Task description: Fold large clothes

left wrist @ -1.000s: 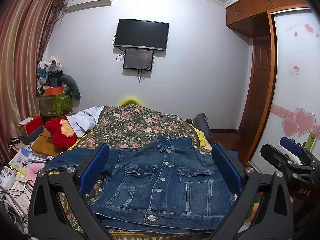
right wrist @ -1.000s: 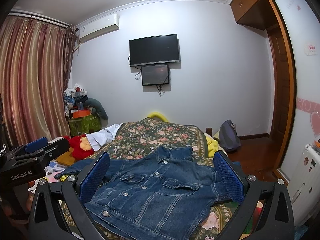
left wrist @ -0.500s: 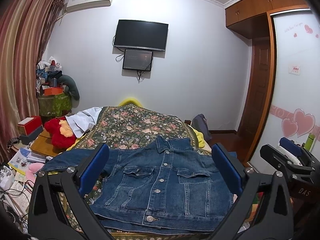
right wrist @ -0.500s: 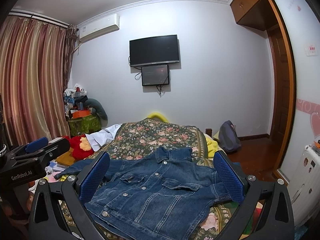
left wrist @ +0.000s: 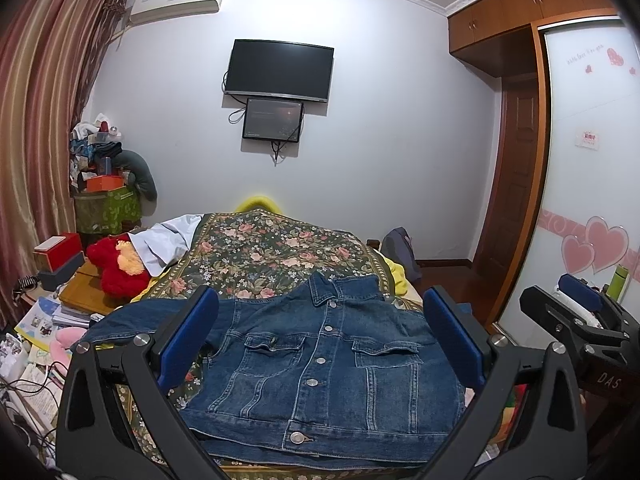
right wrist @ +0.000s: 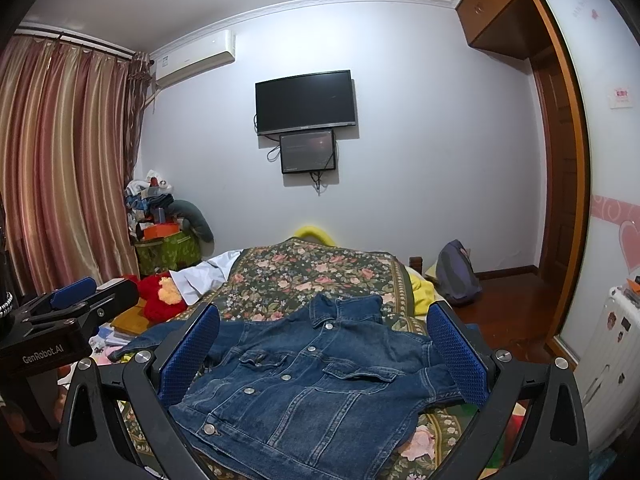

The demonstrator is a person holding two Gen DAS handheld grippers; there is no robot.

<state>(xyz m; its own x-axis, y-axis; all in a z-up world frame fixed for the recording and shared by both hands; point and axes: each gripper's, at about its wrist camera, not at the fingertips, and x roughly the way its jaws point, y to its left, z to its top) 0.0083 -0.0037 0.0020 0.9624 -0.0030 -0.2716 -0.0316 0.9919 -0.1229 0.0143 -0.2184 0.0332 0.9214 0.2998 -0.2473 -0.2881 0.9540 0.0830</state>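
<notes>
Left wrist view looks along the left gripper point(left wrist: 320, 340), whose blue-padded fingers point(left wrist: 188, 340) stand wide apart with nothing between them, raised above the near edge of the bed point(left wrist: 256, 248). A denim jacket point(left wrist: 320, 364) lies spread front-up on the floral bedspread, at the bed's near end, its collar pointing toward the far wall and its hem along the near edge. The front is buttoned, with two flapped chest pockets showing. One sleeve point(left wrist: 132, 322) stretches out toward the bed's left edge; the other side is partly hidden behind the right finger.

Right wrist view shows the right gripper point(right wrist: 322, 354) likewise spread, holding nothing, hovering over the same near edge, further to the right. From here the jacket point(right wrist: 312, 384) appears slanted, its hem corner near the lower left.

Each gripper shows in the other's view: the right one point(left wrist: 580, 320) at the right margin, the left one point(right wrist: 68, 312) at the left.

Beside the bed's left edge sit a red plush toy point(left wrist: 114, 268) and a white garment point(left wrist: 168, 242). A television point(left wrist: 279, 70) hangs on the far wall.
</notes>
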